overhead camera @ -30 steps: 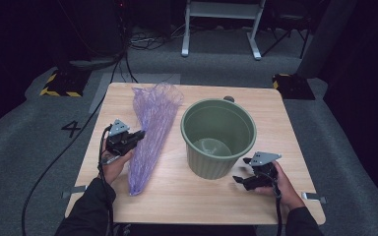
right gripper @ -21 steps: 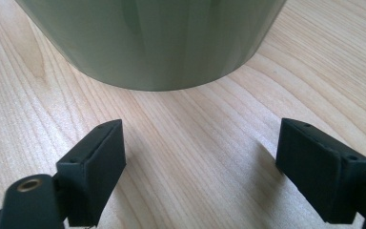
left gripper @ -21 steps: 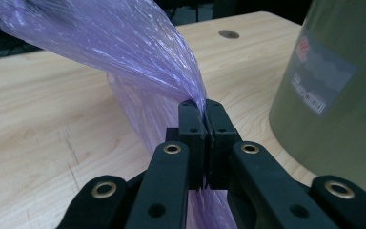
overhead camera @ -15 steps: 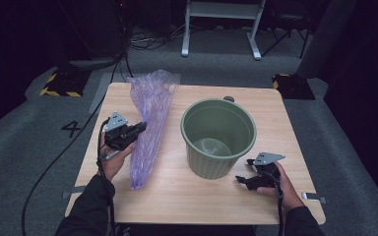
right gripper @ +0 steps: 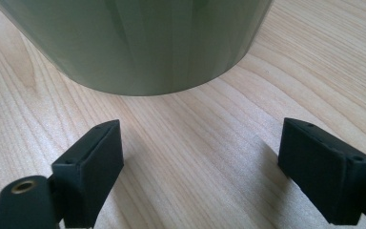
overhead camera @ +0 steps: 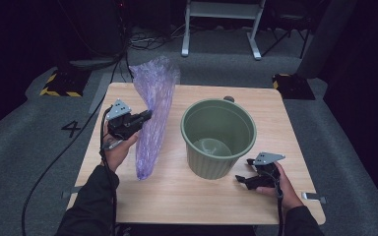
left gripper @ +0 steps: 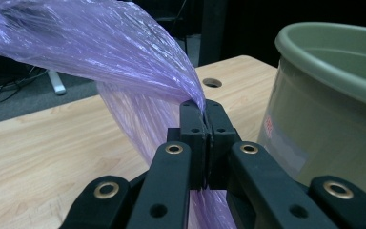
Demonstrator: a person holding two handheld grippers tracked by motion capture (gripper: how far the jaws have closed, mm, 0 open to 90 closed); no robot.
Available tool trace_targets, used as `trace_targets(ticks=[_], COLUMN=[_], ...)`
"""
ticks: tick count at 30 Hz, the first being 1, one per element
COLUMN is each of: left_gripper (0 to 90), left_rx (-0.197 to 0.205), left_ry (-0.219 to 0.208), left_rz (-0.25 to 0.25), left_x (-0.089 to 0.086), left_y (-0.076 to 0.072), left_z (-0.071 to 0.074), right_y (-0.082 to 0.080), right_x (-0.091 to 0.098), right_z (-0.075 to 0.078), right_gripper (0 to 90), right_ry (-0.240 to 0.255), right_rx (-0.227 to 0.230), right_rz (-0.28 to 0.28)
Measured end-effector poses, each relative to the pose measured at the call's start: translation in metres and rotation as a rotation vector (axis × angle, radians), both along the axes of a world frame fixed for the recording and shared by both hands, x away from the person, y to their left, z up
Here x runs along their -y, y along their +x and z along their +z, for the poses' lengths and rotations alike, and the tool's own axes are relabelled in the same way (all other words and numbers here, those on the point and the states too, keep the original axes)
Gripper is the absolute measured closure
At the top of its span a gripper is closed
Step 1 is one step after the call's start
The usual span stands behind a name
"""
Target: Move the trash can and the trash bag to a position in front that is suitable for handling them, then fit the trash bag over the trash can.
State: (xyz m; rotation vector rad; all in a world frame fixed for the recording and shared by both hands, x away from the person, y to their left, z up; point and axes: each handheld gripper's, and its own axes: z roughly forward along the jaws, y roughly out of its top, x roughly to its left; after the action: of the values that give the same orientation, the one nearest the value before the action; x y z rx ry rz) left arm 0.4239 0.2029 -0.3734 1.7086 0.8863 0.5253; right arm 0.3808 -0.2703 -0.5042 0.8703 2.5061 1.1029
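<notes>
Purple plastic bag (overhead camera: 152, 115), thin and crinkled, is pinched partway along its length by the left claw (overhead camera: 145, 117), whose jaws are pressed together on a fold of the film; the left gripper view shows the plastic (left gripper: 138, 62) fanning out above the pads. In the high view the bag's lower end trails on the tabletop (overhead camera: 187, 196) at about 7 o'clock from the bucket, while its upper end lifts clear toward 11 o'clock.

Nearest the person, at about 5 o'clock from the bucket, the right claw (overhead camera: 243, 179) rests low over the tabletop with its jaws spread wide and nothing between them; its own camera looks at the bucket's base (right gripper: 138, 43) just ahead.

Green bucket (overhead camera: 218, 137) stands upright near the middle of the tabletop. It holds nothing; only its bare floor shows inside.

Judging by the layout, the step in hand is raising the bag so it can line the bucket. The next move likely calls for carrying the bag over the rim at 9 o'clock and having the free right claw catch the bag's opposite edge to open its mouth. The film is slippery and may slide out of the pinch.
</notes>
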Motion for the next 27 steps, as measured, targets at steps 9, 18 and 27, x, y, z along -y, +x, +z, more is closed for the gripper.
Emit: trace_targets(ticks=[9, 18, 27], left_gripper=[88.4, 88.5, 88.6], left_rx=[0.018, 0.058, 0.100], left_ry=[-0.021, -0.048, -0.041], left_rz=[-0.018, -0.040, -0.070], left_x=[0.008, 0.019, 0.040], left_y=[0.006, 0.010, 0.010], left_z=[0.014, 0.042, 0.069], right_y=[0.000, 0.000, 0.001], right_x=[0.000, 0.000, 0.000], right_z=[0.000, 0.000, 0.000], right_gripper=[15.3, 15.3, 15.3], right_ry=[0.000, 0.000, 0.001], right_rx=[0.000, 0.000, -0.001], right_rz=[-0.001, 0.001, 0.002])
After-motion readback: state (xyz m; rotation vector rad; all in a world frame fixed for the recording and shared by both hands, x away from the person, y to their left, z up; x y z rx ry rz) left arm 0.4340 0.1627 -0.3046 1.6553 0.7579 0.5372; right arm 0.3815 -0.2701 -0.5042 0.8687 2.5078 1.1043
